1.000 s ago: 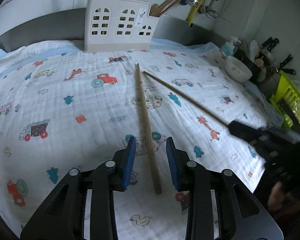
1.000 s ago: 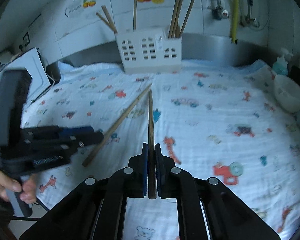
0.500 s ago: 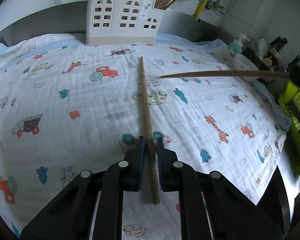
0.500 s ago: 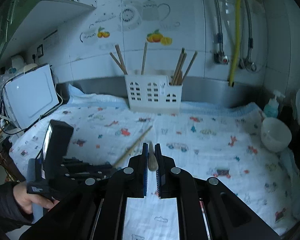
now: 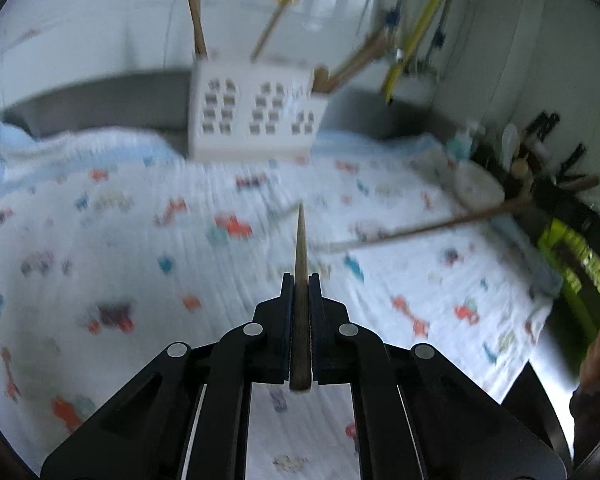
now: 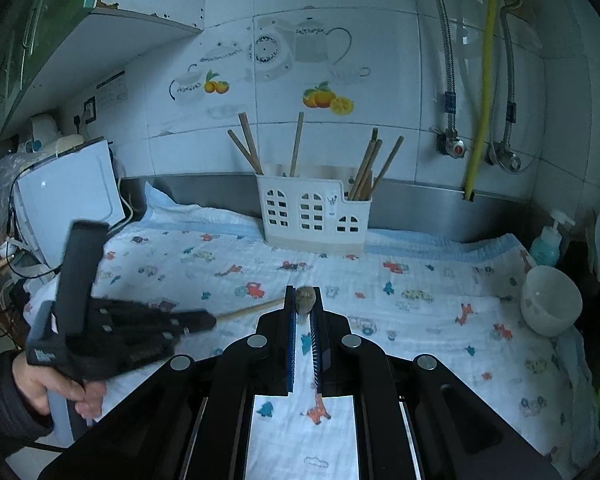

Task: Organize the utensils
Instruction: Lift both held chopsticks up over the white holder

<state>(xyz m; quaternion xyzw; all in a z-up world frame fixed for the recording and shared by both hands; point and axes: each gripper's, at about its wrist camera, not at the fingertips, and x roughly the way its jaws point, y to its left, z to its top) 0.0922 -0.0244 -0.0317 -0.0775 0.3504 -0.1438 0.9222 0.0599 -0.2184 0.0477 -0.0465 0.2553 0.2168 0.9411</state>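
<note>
My left gripper [image 5: 300, 280] is shut on a wooden chopstick [image 5: 300, 248] that points forward, lifted off the patterned cloth [image 5: 100, 240]. In the right wrist view that left gripper [image 6: 208, 322] hangs at the left in a person's hand [image 6: 40, 384], its chopstick [image 6: 252, 310] sticking out to the right. My right gripper [image 6: 304, 292] is shut on a second chopstick [image 6: 305, 299], seen end-on between the pads. The left wrist view shows this second chopstick [image 5: 440, 224] slanting in from the right. A white utensil holder [image 6: 312, 212] with several chopsticks stands at the back wall.
A white bowl [image 6: 550, 300] and a soap bottle [image 6: 546, 244] sit at the right edge of the cloth. A white appliance [image 6: 68, 196] stands at the left. A green rack [image 5: 580, 264] lies off the cloth's right side. Pipes and a yellow hose run down the tiled wall.
The left jaws closed on the chopstick lying on the cloth and lifted it. The right gripper rose with its chopstick, which now shows end-on.
</note>
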